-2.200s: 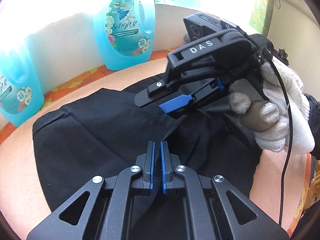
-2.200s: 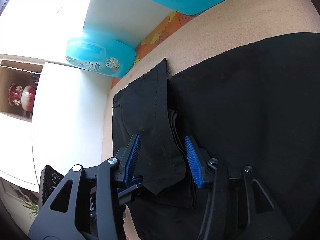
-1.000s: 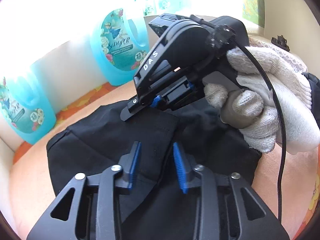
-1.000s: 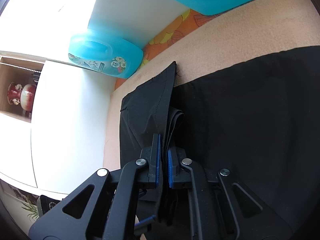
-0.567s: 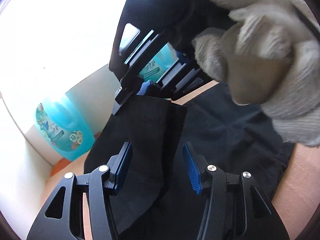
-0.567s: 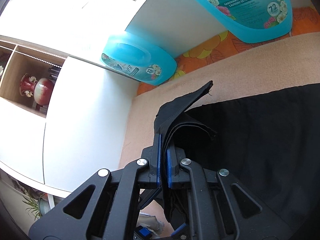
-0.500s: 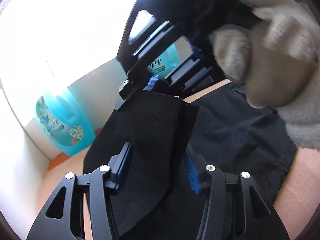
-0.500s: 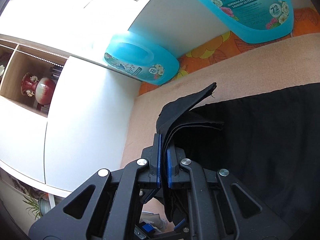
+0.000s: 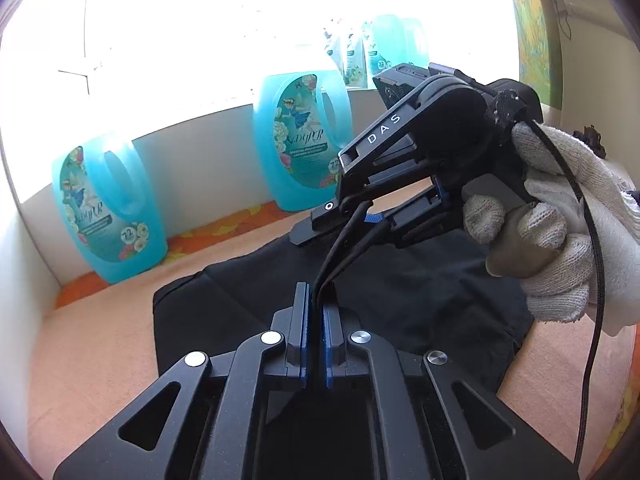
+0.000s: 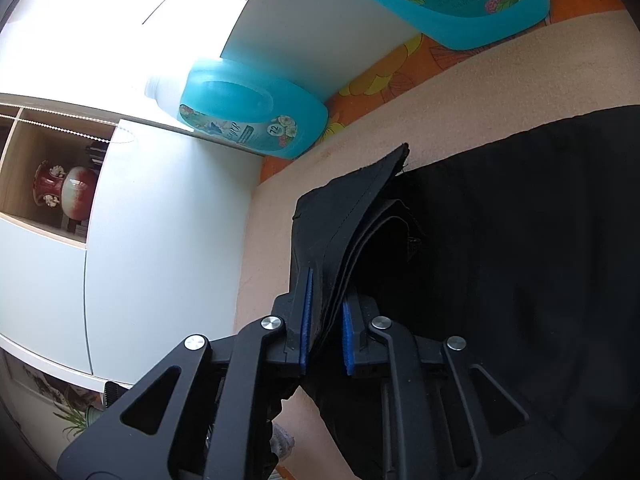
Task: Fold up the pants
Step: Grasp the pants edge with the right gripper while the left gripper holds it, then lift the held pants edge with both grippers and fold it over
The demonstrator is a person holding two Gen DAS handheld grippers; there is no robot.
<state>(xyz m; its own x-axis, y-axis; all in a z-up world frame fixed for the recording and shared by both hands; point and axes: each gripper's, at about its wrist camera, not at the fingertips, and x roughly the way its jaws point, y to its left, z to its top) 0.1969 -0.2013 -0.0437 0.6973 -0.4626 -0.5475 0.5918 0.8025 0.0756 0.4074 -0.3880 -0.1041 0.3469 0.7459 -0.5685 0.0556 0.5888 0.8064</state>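
1. Left wrist view: the left gripper [image 9: 314, 308] sits at 6 o'clock with its jaws pressed together, pinching a raised fold of the black pants [image 9: 400, 292]. The pants lie spread on a peach-coloured surface [image 9: 92, 344] across the middle of the view. At 2 o'clock the right gripper [image 9: 362, 216], held by a gloved hand [image 9: 560, 232], stands over the far end of that lifted fold. Two blue detergent bottles [image 9: 304, 152] stand at 10 and 12 o'clock by the window.

2. Right wrist view: the right gripper [image 10: 325, 320] at 6 o'clock has its jaws opening, the layered edge of the pants [image 10: 520, 260] still between the blue pads [image 10: 306, 320]. The rest of the garment spreads toward 3 o'clock. A detergent bottle [image 10: 248, 120] lies toward 11 o'clock.
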